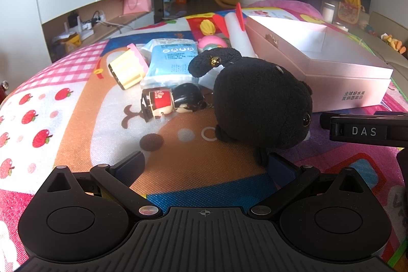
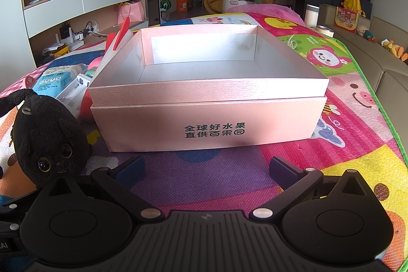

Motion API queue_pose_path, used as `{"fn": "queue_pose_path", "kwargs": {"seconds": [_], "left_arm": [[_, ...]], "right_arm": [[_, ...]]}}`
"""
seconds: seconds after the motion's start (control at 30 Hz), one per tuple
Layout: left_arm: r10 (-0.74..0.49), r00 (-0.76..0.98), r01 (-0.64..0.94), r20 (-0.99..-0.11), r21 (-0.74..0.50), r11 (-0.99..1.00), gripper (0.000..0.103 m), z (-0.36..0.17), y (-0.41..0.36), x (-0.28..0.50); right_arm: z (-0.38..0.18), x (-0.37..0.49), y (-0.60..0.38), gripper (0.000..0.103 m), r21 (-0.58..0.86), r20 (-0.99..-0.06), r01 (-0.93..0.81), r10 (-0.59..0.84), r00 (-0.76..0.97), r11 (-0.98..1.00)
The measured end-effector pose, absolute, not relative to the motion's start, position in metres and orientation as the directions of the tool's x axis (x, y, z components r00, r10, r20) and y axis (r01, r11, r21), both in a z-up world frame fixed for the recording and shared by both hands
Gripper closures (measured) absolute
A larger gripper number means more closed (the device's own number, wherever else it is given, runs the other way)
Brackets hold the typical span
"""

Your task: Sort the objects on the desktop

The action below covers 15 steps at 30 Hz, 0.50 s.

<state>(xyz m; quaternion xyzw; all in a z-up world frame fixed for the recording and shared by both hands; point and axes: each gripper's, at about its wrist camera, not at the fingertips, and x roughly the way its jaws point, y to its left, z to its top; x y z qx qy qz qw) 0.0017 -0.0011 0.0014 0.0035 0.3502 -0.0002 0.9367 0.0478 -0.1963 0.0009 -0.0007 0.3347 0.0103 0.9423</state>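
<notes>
Clutter crowds the patterned play mat (image 1: 76, 98): a black plush toy (image 1: 257, 106) sits nearest the left gripper (image 1: 206, 165), whose blue-padded fingers (image 1: 131, 165) are spread wide with nothing between them. The plush lies just ahead of the right-hand finger, touching or nearly touching it; which, I cannot tell. Behind the plush lie a small doll figure (image 1: 173, 101), a blue tissue pack (image 1: 168, 57), a yellow-and-pink toy cup (image 1: 127, 68) on its side, and a white roll (image 1: 239, 37) leaning by the pink box (image 1: 344, 73).

From the right wrist view, the pink box (image 2: 209, 119) stands open directly ahead of the right gripper (image 2: 206, 167), its printed front wall facing the camera and its interior bare. That gripper's fingers (image 2: 283, 167) are likewise parted and hold nothing. The black plush toy (image 2: 48, 139) sits to the left, beside the box's near corner, with the tissue pack (image 2: 53, 79) further back.
</notes>
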Motion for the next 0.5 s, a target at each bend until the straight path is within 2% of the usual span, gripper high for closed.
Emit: {"fn": "queue_pose_path", "kwargs": {"seconds": [0.2, 0.37, 0.5], "left_arm": [[-0.023, 0.734, 0.031, -0.679, 0.001, 1.000, 0.000, 0.003, 0.001, 0.000], [-0.105, 0.725, 0.141, -0.681, -0.002, 0.990, 0.000, 0.005, 0.006, -0.011], [-0.145, 0.746, 0.120, -0.650, -0.082, 0.989, 0.000, 0.013, 0.015, -0.021]], "right_arm": [[0.001, 0.052, -0.193, 0.000, 0.006, -0.633, -0.012, 0.014, 0.774, 1.000], [0.005, 0.058, -0.202, 0.000, 0.013, -0.688, -0.083, 0.069, 0.723, 0.996], [0.007, 0.056, -0.204, 0.000, 0.022, -0.690, -0.099, 0.086, 0.719, 0.995]]}}
